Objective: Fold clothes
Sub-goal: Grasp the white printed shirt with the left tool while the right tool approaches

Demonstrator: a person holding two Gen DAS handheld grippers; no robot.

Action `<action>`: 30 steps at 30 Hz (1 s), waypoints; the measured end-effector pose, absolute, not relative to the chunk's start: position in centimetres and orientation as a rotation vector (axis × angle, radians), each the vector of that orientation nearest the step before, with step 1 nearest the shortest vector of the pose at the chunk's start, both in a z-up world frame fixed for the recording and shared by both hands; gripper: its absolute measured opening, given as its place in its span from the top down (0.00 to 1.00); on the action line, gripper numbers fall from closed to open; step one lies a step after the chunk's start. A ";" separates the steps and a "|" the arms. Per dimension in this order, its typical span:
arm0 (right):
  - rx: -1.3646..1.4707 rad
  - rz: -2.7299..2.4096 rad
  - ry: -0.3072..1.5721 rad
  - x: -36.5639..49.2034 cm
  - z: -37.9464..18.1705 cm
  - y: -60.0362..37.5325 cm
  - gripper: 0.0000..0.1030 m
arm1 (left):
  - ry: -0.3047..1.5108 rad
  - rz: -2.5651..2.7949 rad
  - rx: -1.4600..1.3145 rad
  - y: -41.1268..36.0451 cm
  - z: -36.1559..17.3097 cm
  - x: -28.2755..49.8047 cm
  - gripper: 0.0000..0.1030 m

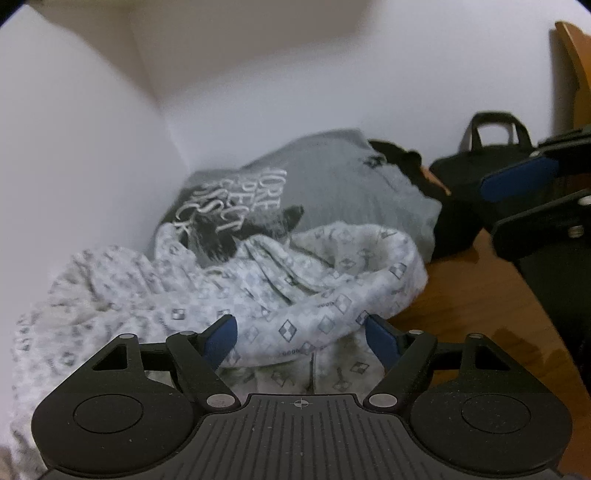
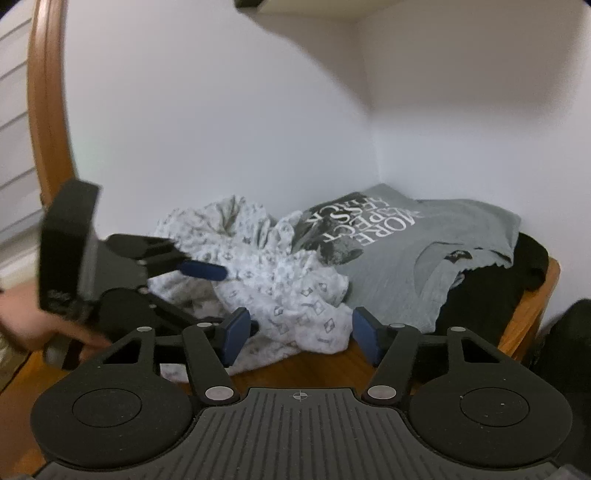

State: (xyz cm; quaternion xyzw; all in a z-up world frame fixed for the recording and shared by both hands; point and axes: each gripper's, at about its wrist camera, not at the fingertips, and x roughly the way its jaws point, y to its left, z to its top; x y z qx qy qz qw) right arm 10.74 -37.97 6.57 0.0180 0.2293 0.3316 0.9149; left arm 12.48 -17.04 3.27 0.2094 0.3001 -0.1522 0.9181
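Note:
A crumpled white garment with a diamond print (image 1: 207,291) (image 2: 291,291) lies on the wooden table (image 1: 476,295). Its rolled edge sits between the spread blue pads of my left gripper (image 1: 301,339), which stands open. Behind it a grey T-shirt with white lettering (image 1: 332,177) (image 2: 424,251) lies flat in the corner, partly over a black garment (image 1: 399,155) (image 2: 491,291). My right gripper (image 2: 301,332) is open just in front of the white garment's near edge, holding nothing. The right wrist view shows the left gripper (image 2: 221,295) reaching in from the left, held by a hand (image 2: 22,317).
White walls meet in a corner right behind the clothes. A black handbag (image 1: 491,155) stands at the table's back right, beside the right gripper (image 1: 495,203). A curved wooden frame (image 2: 44,110) rises at the left of the right wrist view, and a shelf edge (image 2: 295,5) hangs overhead.

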 end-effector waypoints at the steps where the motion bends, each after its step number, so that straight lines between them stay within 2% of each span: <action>1: 0.036 0.698 0.472 10.8 6.5 -38.0 0.40 | 0.625 -0.313 0.437 -17.1 3.0 12.9 0.35; 2: 0.034 0.712 0.475 10.9 6.4 -38.0 0.40 | 0.633 -0.313 0.443 -17.1 2.8 13.3 0.41; 3: 0.025 0.719 0.476 10.9 6.3 -37.8 0.40 | 0.632 -0.313 0.432 -16.9 3.0 13.5 0.56; 4: 0.017 0.725 0.476 10.8 6.2 -37.7 0.40 | 0.631 -0.313 0.420 -16.7 3.2 13.6 0.65; 5: 0.006 0.727 0.475 10.8 6.1 -37.5 0.40 | 0.629 -0.313 0.409 -16.5 3.4 13.7 0.86; 6: -0.005 0.730 0.474 10.8 6.1 -37.4 0.40 | 0.617 -0.306 0.381 -16.1 4.0 13.8 0.93; 7: -0.016 0.732 0.474 10.8 6.0 -37.2 0.41 | 0.605 -0.298 0.352 -15.7 4.6 13.9 0.94; 8: -0.024 0.735 0.474 10.8 5.9 -37.1 0.41 | 0.579 -0.280 0.329 -15.2 5.5 13.9 0.94; 15: 0.004 0.734 0.548 13.0 4.2 -35.2 0.63 | 0.486 -0.181 0.237 -11.4 10.2 13.3 0.94; 20: 0.017 0.717 0.593 15.2 2.5 -32.6 0.63 | 0.509 -0.150 0.227 -9.6 10.1 12.7 0.93; 23: -0.005 0.694 0.612 16.5 1.6 -31.1 0.63 | 0.525 -0.164 0.224 -9.2 9.5 12.3 0.85; 30: -0.023 0.680 0.600 17.5 1.2 -30.2 0.63 | 0.497 -0.204 0.265 -10.6 10.4 10.5 0.50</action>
